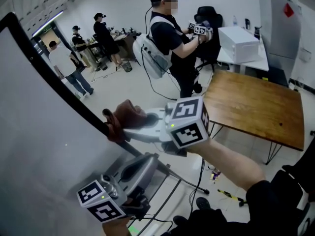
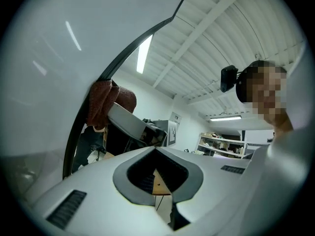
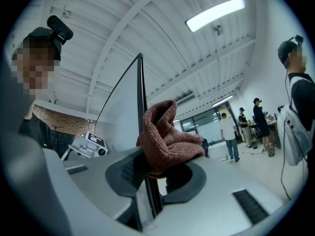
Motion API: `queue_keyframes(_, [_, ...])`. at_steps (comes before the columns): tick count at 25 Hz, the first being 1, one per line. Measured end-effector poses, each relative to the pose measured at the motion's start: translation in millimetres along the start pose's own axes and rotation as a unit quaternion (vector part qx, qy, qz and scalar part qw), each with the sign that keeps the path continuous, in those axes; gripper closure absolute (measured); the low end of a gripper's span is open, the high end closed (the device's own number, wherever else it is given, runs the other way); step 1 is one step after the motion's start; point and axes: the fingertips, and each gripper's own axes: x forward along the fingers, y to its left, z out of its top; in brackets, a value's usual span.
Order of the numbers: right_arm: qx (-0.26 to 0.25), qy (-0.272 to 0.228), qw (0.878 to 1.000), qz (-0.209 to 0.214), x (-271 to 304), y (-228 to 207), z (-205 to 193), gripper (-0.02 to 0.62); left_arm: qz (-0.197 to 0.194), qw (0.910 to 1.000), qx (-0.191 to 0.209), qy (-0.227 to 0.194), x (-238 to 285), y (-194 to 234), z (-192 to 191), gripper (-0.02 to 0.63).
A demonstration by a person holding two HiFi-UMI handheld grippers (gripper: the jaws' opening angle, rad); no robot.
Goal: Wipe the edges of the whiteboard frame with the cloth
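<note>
Right gripper view: the right gripper (image 3: 153, 168) jaws pinch the cloth (image 3: 167, 139) against the frame (image 3: 141, 82) edge. The left gripper (image 2: 156, 154) jaws are pressed together, empty. The cloth looks soft and light, best held bunched.

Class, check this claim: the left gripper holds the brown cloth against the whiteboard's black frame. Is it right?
Wrong gripper: the right gripper holds the brown cloth against the whiteboard's black frame. The right gripper view shows it.
</note>
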Motion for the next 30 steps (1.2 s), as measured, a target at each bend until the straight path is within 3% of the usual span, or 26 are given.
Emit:
queue_keyframes(18, [0.056, 0.03, 0.998, -0.011, -11, -20, -76, 0.509, -0.017, 0.9976, -0.049, 0.047, 3, 25, -65, 0.611])
queue_keyframes(30, [0.073, 0.031, 0.997, -0.02, -9, -26, -92, 0.509, -0.023, 0.996, -0.065, 0.057, -2, 41, -77, 0.611])
